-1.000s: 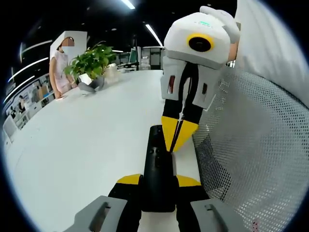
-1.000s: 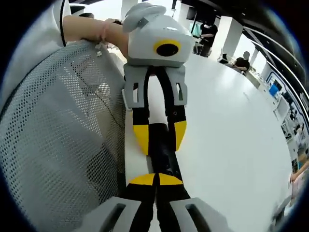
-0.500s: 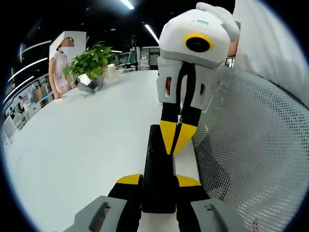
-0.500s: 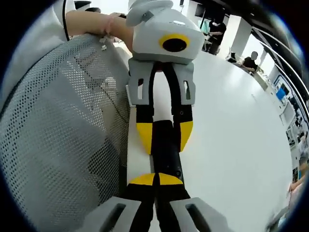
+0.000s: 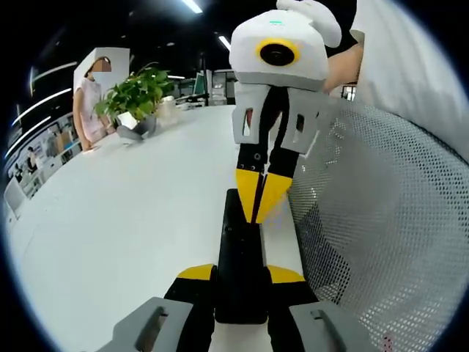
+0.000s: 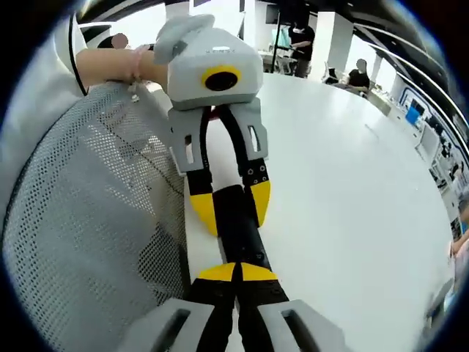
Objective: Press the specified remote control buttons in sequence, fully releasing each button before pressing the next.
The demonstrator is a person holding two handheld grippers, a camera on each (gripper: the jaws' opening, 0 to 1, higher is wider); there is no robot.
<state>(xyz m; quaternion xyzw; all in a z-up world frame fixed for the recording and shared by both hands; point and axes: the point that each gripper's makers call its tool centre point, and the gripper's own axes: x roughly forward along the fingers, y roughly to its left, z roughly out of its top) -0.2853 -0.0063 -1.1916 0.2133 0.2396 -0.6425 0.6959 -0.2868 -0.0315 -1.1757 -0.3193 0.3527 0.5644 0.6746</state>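
We are keeping the remote (image 5: 239,257) clamped lengthwise in the left gripper (image 5: 240,273) on the white table (image 5: 124,220) while lifting the right gripper (image 5: 258,205), tips pressed together and empty, off the buttons, which likely completes that release.

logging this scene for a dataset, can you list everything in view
remote control: 1, black, flat on the table near its edge, held at one end by the left claw
table: 1, white, large
potted plant: 1, green leaves, far side of the table
mesh chair back: 1, grey-white, beside the table edge
bystanders: one in white by the plant, others at the far end
left claw: yellow tips, shut on the remote
right claw: yellow tips closed together, over the remote's far end
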